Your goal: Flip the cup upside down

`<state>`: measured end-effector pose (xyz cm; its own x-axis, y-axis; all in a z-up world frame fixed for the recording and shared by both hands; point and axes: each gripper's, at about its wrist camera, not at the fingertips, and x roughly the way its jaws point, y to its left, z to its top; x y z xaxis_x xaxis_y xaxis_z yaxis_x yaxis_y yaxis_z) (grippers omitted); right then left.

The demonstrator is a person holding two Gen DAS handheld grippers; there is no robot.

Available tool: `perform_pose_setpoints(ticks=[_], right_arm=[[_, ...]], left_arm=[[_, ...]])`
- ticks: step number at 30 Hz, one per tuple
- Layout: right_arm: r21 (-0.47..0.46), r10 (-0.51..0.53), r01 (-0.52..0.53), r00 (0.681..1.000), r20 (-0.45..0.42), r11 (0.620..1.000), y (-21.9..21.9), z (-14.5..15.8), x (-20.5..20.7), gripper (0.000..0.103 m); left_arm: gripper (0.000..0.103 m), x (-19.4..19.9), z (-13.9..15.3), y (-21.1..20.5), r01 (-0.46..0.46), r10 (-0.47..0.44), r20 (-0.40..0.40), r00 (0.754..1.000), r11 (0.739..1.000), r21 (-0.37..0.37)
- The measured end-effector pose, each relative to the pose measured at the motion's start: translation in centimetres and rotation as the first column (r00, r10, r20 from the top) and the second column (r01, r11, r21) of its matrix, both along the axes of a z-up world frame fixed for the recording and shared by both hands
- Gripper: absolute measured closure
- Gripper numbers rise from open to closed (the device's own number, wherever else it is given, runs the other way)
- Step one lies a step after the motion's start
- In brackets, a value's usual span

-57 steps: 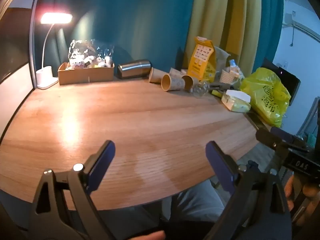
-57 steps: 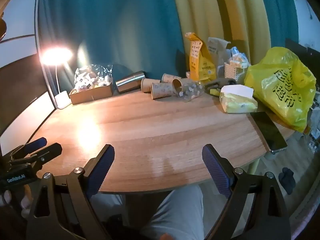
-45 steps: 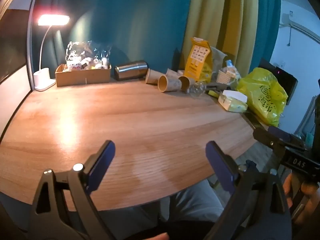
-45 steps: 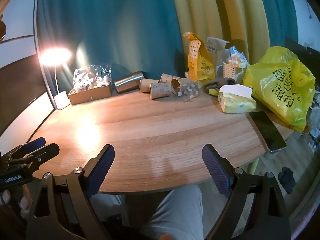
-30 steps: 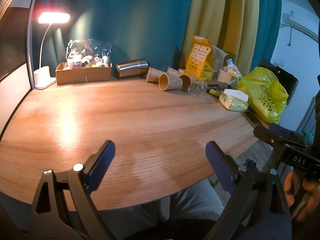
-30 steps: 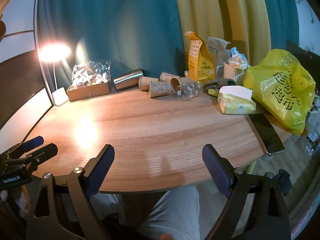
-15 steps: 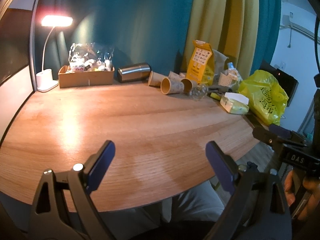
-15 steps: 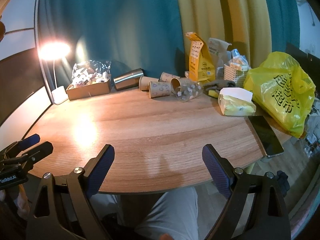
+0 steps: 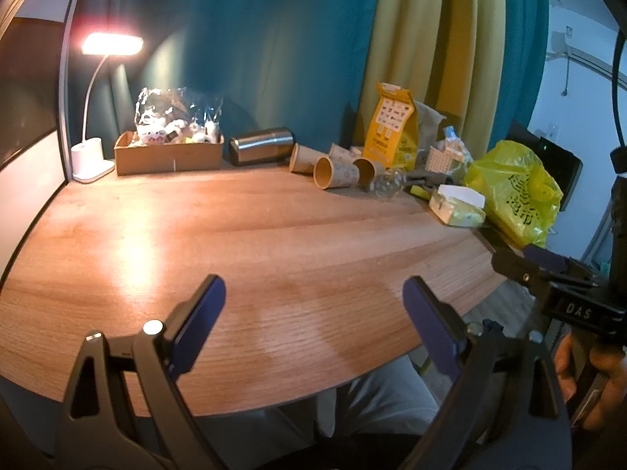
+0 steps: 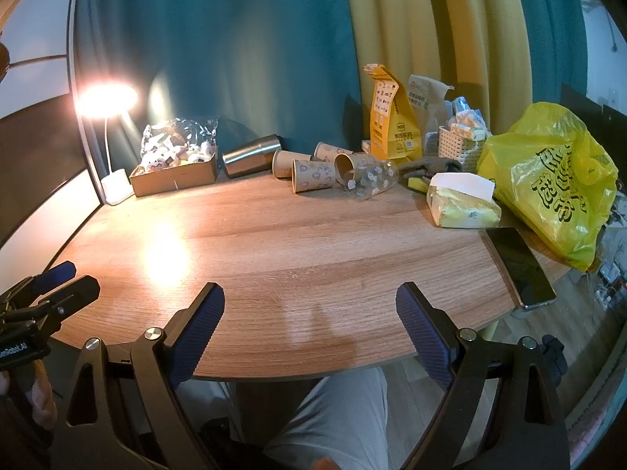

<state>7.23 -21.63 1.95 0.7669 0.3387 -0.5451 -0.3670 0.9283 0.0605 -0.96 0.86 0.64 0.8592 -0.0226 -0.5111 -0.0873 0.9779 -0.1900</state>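
Observation:
Several paper cups (image 9: 333, 173) lie on their sides at the back of the wooden table (image 9: 274, 243), next to a clear patterned glass (image 10: 370, 183) that also lies on its side. The cups also show in the right wrist view (image 10: 311, 181). My left gripper (image 9: 313, 325) is open and empty over the table's near edge, far from the cups. My right gripper (image 10: 309, 327) is open and empty at the near edge too. Each gripper shows at the edge of the other's view.
A steel tumbler (image 9: 261, 151) lies beside a cardboard box (image 9: 168, 154) and a lit desk lamp (image 9: 90, 160) at the back left. A yellow bag (image 10: 556, 192), tissue pack (image 10: 462, 203), snack pouch (image 10: 394, 125) and phone (image 10: 519, 266) crowd the right side.
Both views shift only slightly; the grippers drift a little near the table's front edge. Both stay open and empty. Nothing on the table has moved.

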Motion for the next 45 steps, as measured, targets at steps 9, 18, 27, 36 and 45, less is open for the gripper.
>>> perform_pose_setpoints(ticks=[9, 18, 27, 36, 45], right_arm=[[0.0, 0.001, -0.001, 1.0, 0.0, 1.0, -0.01, 0.01, -0.04, 0.012], [-0.001, 0.001, -0.001, 1.0, 0.0, 1.0, 0.01, 0.08, -0.08, 0.012], [-0.003, 0.003, -0.003, 1.0, 0.0, 1.0, 0.25, 0.38, -0.02, 0.012], [-0.003, 0.004, -0.004, 1.0, 0.001, 1.0, 0.23, 0.3, -0.01, 0.012], [-0.003, 0.005, -0.005, 1.0, -0.003, 1.0, 0.16, 0.23, -0.01, 0.012]], left_arm=[[0.01, -0.03, 0.08, 0.05, 0.001, -0.001, 0.001, 1.0, 1.0, -0.001], [0.01, -0.3, 0.37, 0.24, 0.006, -0.006, 0.011, 1.0, 1.0, -0.009], [0.01, -0.67, 0.33, 0.25, 0.007, -0.006, 0.02, 1.0, 1.0, -0.011], [0.01, -0.68, 0.37, 0.26, 0.006, -0.006, 0.019, 1.0, 1.0, -0.01], [0.01, -0.3, 0.08, 0.33, 0.008, -0.008, 0.006, 1.0, 1.0, -0.008]])
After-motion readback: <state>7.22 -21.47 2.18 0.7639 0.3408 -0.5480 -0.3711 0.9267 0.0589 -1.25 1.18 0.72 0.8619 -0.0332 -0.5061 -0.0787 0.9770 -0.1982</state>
